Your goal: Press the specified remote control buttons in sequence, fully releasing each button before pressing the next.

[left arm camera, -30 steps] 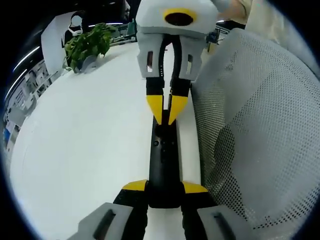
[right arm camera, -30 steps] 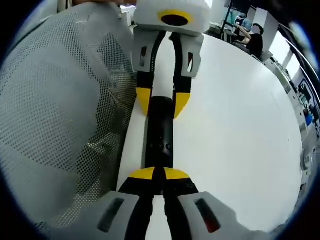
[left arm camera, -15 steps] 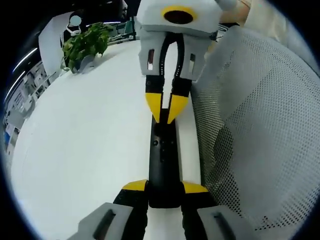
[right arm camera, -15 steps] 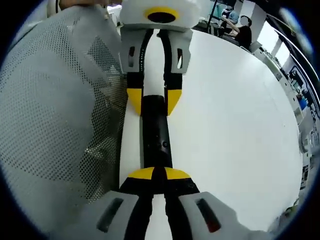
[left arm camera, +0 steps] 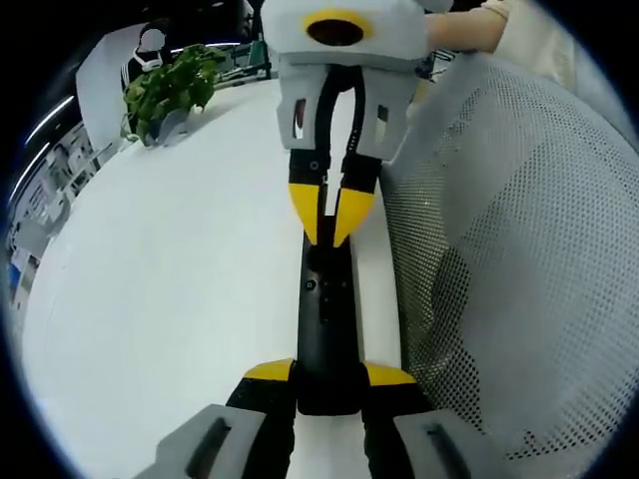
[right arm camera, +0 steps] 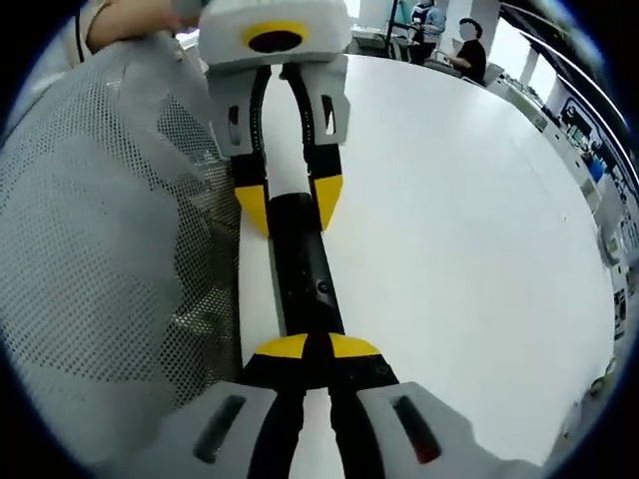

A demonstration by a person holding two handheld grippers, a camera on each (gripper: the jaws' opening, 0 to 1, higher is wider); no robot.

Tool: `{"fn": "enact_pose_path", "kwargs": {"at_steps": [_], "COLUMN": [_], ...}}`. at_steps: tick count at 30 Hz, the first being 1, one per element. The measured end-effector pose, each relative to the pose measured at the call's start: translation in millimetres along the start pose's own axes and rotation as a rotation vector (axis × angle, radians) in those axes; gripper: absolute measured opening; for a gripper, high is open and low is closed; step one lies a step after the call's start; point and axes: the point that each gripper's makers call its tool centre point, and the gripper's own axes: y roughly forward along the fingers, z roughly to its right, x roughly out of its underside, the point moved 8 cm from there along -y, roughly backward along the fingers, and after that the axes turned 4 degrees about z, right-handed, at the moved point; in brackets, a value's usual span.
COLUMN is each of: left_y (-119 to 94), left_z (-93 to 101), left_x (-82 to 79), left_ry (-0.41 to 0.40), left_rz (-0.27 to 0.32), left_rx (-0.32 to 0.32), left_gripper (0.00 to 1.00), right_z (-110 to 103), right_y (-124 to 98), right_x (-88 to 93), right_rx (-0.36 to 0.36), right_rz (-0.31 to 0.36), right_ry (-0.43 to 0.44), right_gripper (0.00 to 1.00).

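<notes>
A long black remote (left arm camera: 327, 319) lies lengthwise over the white table (left arm camera: 170, 279), close to its edge. My left gripper (left arm camera: 327, 374) is shut on the remote's near end, one yellow tip on each side. In the left gripper view my right gripper (left arm camera: 327, 218) reaches in from the top, shut, its joined yellow tips resting on the remote's far end by the small buttons. In the right gripper view the right gripper (right arm camera: 308, 347) sits shut on the remote (right arm camera: 305, 269). Beyond it the left gripper (right arm camera: 290, 203) clamps the other end.
A grey mesh chair back (left arm camera: 499, 249) stands tight against the table edge beside the remote, and appears again as the chair back (right arm camera: 110, 259). A potted plant (left arm camera: 175, 90) sits at the far left. A person (right arm camera: 469, 60) sits at the table's (right arm camera: 459, 230) far end.
The right gripper view has swung, so the remote and left gripper now slant toward its upper left. In the left gripper view the right gripper's body leaned slightly left, tips still on the remote.
</notes>
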Motion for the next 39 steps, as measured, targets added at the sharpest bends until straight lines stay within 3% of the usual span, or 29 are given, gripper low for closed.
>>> {"fn": "enact_pose_path", "kwargs": {"at_steps": [7, 22, 39], "left_y": [-0.1, -0.1, -0.4], "left_z": [-0.4, 0.8, 2.2], "left_x": [0.5, 1.1, 2.1], "left_ry": [0.003, 0.011, 0.008], "left_rz": [0.002, 0.004, 0.014], "left_rx": [0.003, -0.003, -0.011], "left_gripper": [0.24, 0.25, 0.25], "right_z": [-2.1, -5.5, -1.9], "right_y": [0.3, -0.2, -3.0], "right_x": [-2.1, -1.8, 1.7], "right_rx": [0.029, 0.053, 0.029], "right_rz": [-0.029, -0.018, 0.035], "right_ry": [-0.013, -0.056, 0.017], "right_gripper": [0.05, 0.05, 0.08]}}
